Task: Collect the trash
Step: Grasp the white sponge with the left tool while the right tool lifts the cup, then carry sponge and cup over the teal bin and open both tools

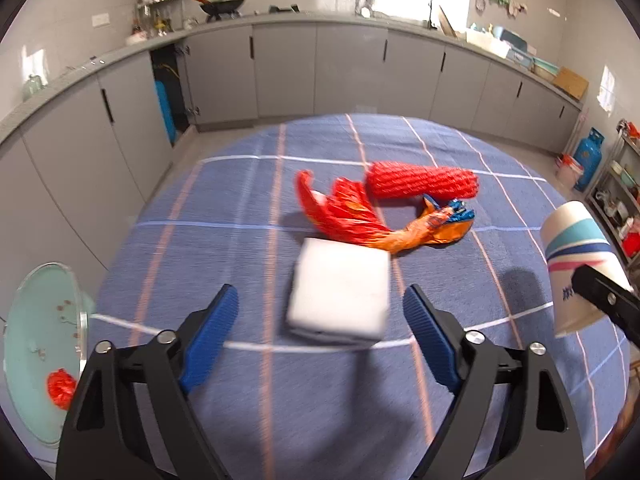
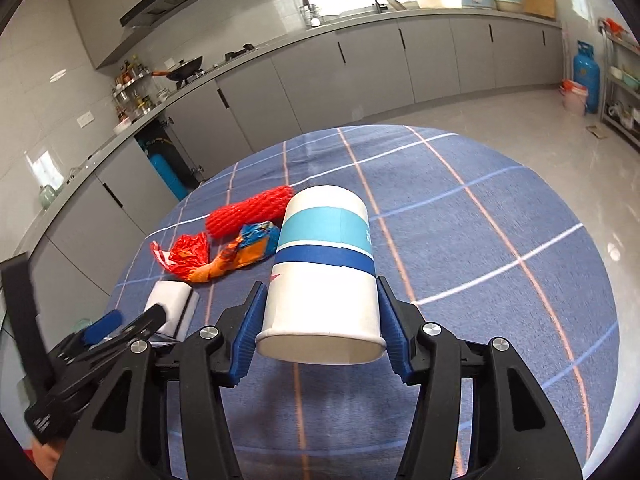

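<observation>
On the blue checked tablecloth lies a white foam block, just ahead of my left gripper. Its blue pads stand either side of the block with gaps, so it is open. Beyond the block lie a crumpled red, orange and blue wrapper and a red foam net sleeve. My right gripper is shut on a white paper cup with blue bands, held on its side above the cloth. The cup also shows at the right edge of the left wrist view.
A pale green bin with a red scrap inside stands off the table's left edge. Grey cabinets run along the far wall. A blue gas cylinder and a shelf rack stand at the right.
</observation>
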Demonstrator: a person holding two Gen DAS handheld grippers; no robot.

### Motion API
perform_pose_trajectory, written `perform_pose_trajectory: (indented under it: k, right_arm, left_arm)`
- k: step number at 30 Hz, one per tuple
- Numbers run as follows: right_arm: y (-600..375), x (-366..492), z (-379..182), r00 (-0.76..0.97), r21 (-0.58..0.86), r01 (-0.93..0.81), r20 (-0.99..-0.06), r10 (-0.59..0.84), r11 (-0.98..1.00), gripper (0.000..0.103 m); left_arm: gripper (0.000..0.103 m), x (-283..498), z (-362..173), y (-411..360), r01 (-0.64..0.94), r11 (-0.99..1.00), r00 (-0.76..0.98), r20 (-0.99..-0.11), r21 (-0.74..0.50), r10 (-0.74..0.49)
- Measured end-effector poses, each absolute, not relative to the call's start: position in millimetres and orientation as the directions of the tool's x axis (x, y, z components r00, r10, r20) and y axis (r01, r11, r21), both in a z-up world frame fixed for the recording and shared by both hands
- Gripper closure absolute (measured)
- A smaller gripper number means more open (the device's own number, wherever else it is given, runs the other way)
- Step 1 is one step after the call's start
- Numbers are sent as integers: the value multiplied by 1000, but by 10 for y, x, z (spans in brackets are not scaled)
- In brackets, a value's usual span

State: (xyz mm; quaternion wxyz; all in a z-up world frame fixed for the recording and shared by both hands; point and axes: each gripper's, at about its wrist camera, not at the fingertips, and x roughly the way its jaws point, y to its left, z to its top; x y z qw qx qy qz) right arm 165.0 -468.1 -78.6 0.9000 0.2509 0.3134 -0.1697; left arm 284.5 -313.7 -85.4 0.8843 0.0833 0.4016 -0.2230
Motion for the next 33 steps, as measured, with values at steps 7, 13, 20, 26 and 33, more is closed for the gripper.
perform_pose_trajectory:
  k: [7, 13, 20, 26, 33]
  right_arm:
    - [-4674, 1639, -861, 751, 380, 448, -651, -109, 809, 48]
    - [-4590, 1593, -828, 762, 398, 435, -641, -94, 808, 48]
    - [-4406, 1527, -743, 772, 399, 418, -629, -88, 816, 48]
    - [-4137, 1512, -664, 781, 385, 380, -621, -68, 841, 47]
    - [-3778, 1532, -592, 788, 376, 334, -615, -37, 864, 47]
  left_arm:
    - [49, 2981, -1026, -3267, 448, 892, 514, -796, -69, -320]
    - [51, 2890, -958, -3207, 464, 883, 532, -775, -68, -340]
    - [51, 2653, -804, -2895, 456, 889, 557, -765, -45, -324]
    - [51, 2470, -674, -2569, 430, 902, 588, -750, -28, -304]
    - [51, 2349, -595, -2132, 385, 922, 610, -739, -37, -285]
